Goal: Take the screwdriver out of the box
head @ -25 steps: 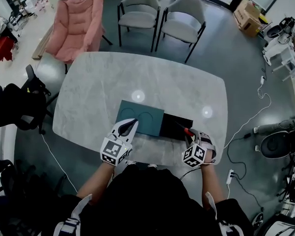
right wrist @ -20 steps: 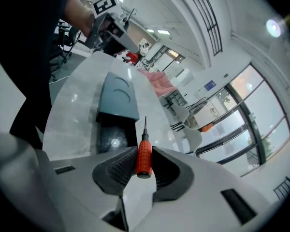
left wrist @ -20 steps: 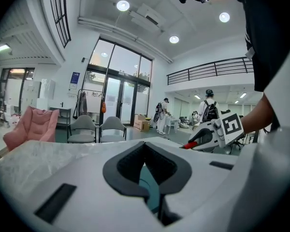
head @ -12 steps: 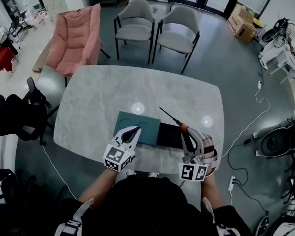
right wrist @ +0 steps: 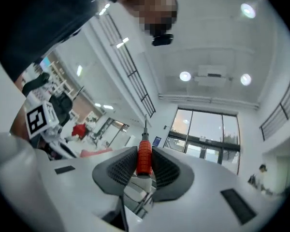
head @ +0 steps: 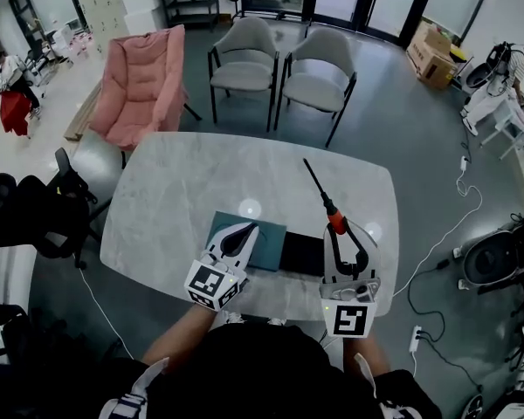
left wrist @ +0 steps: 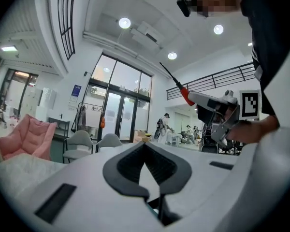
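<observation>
Your right gripper (head: 342, 234) clamps the screwdriver (head: 320, 189) by its red handle, shaft pointing up and away from you, clear of the box (head: 302, 253) below. Your left gripper (head: 242, 231), jaws together and empty, hovers over its left side.

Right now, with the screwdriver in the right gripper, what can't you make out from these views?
- Inside of the box: head view, dark and partly covered by the right gripper; neither gripper view shows it.
- Screwdriver tip type: too thin in the head view, too small in the right gripper view.
- Teal lid: near edge under the left gripper, head view.
</observation>
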The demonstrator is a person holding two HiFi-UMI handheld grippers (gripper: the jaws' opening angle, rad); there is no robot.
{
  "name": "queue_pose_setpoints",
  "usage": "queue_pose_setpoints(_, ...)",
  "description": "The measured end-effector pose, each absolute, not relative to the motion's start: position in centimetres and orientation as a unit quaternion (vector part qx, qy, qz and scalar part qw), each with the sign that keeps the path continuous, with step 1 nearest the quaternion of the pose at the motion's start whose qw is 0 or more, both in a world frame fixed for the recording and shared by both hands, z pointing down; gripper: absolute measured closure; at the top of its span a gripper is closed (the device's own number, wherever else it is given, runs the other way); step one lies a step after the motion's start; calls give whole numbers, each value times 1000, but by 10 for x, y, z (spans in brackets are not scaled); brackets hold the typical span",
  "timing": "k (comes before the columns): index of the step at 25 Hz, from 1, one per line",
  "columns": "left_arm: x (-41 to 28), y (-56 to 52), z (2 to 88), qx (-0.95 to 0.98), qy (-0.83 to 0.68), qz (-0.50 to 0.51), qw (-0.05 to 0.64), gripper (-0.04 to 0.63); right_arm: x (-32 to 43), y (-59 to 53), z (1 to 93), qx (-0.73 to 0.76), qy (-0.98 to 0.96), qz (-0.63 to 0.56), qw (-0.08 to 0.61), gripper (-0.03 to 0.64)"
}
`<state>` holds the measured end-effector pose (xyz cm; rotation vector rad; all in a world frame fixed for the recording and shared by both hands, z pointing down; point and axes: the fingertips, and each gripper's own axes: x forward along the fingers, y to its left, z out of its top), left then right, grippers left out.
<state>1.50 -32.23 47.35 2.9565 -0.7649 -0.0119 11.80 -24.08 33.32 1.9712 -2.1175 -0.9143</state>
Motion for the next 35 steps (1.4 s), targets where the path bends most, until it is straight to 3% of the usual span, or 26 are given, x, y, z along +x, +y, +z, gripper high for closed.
queue_pose_setpoints(4,15,-325,454,966,-254,-24,35,589,127,-237,321,650,-722,-230,-58,509)
queue_pose_setpoints(7,12,-325,453,966,-255,-30,31,589,123,-234,318,645,-728,-209,-99,509)
queue_pose_setpoints(35,14,-315,439,966,-256,-36,14,589,105,-221,302,636,-722,-253,-95,509)
